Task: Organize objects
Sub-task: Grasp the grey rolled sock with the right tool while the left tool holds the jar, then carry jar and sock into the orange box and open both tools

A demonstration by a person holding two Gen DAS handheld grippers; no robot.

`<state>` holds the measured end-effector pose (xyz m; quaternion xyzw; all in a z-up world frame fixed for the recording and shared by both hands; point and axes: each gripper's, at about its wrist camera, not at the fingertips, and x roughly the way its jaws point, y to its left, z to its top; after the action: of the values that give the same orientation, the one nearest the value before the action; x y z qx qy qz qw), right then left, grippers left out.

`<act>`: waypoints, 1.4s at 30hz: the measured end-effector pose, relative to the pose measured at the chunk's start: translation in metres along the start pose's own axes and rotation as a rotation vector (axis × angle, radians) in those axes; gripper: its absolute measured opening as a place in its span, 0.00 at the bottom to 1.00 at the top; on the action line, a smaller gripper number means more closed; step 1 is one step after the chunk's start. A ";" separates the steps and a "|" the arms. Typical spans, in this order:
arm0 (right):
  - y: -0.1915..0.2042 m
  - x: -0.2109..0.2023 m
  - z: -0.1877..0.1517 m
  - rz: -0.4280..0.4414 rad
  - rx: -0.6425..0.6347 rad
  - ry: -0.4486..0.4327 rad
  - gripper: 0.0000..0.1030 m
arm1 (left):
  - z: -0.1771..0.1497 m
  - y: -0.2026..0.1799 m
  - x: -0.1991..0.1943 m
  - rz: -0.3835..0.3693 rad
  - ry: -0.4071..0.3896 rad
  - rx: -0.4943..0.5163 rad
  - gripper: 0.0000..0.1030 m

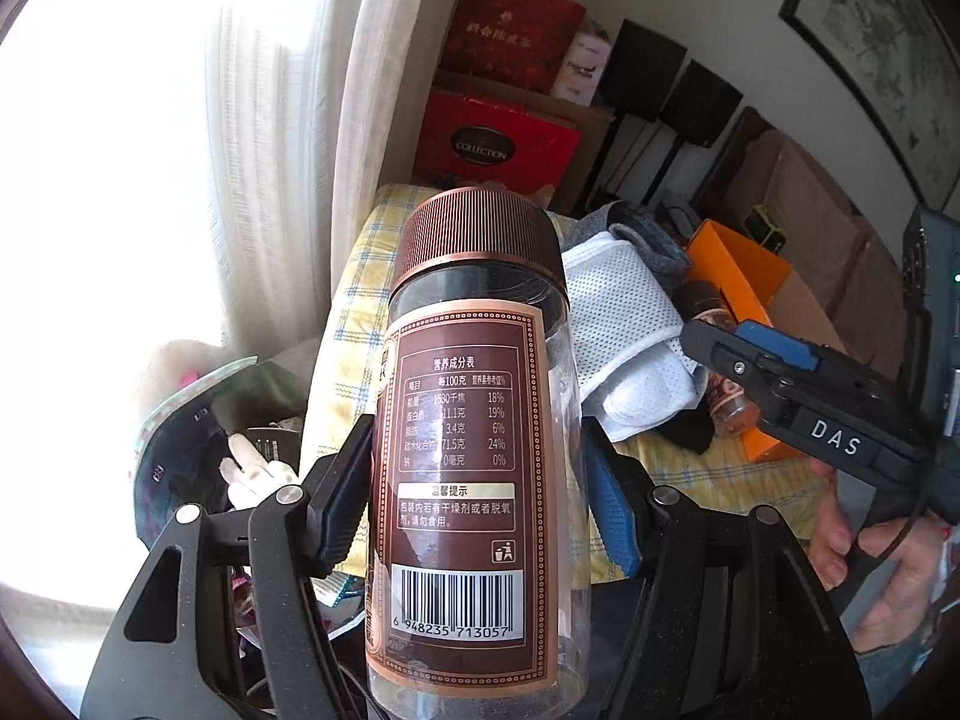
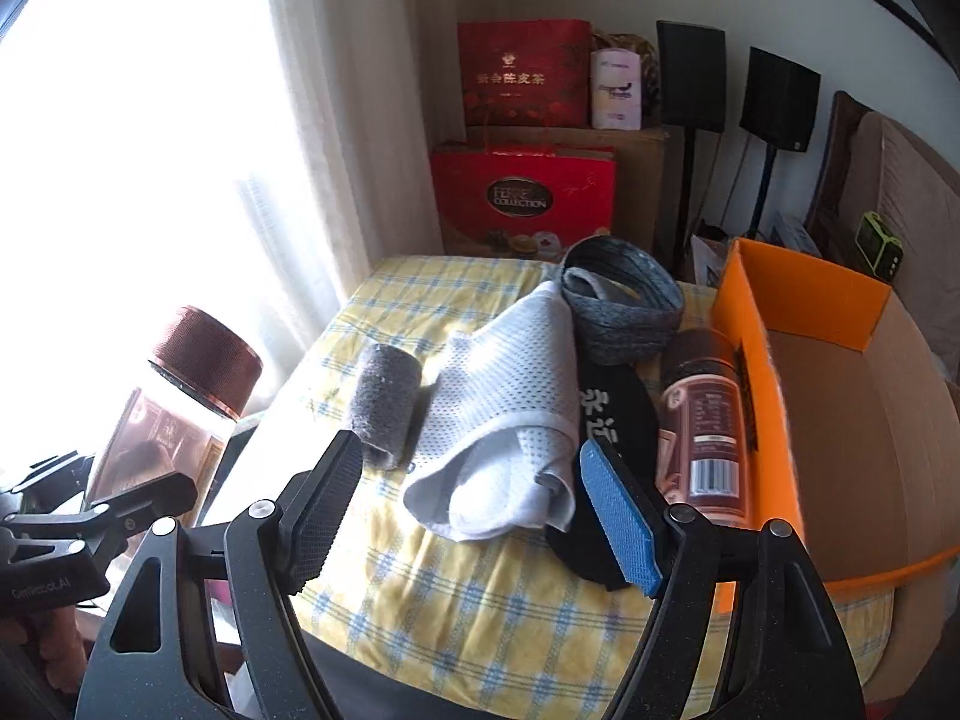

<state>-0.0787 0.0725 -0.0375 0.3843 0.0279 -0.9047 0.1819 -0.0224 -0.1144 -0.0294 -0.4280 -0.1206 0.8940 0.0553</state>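
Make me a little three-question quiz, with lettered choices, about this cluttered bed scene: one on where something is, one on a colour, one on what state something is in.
1. Where does the second jar lie?
A. Inside the box
B. On the bedspread, against the outside of the orange box
C. On the red gift boxes

2. What colour is the held jar's lid?
A. Reddish brown
B. Green
C. White

3. What is the right gripper doing?
A. Clamping the white mesh cloth
B. Holding a jar
C. Open, holding nothing

Answers:
1 B: it lies beside the box's orange wall, not within it.
2 A: the ribbed cap is copper-brown.
3 C: its jaws stand apart over the white mesh cloth with nothing pressed between them, while the left gripper holds the jar.
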 end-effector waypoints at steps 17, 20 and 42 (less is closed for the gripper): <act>0.038 0.128 0.020 0.043 -0.017 0.201 0.44 | 0.002 0.041 0.015 0.049 0.008 -0.064 0.60; 0.041 0.136 0.017 0.040 -0.030 0.227 0.42 | 0.002 0.041 0.017 0.048 0.010 -0.067 0.60; -0.021 -0.003 0.045 0.062 0.015 0.052 0.13 | 0.038 -0.051 0.017 -0.081 -0.012 0.012 0.60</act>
<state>-0.1147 0.0846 -0.0058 0.4098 0.0141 -0.8884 0.2063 -0.0628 -0.0685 -0.0058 -0.4171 -0.1328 0.8943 0.0931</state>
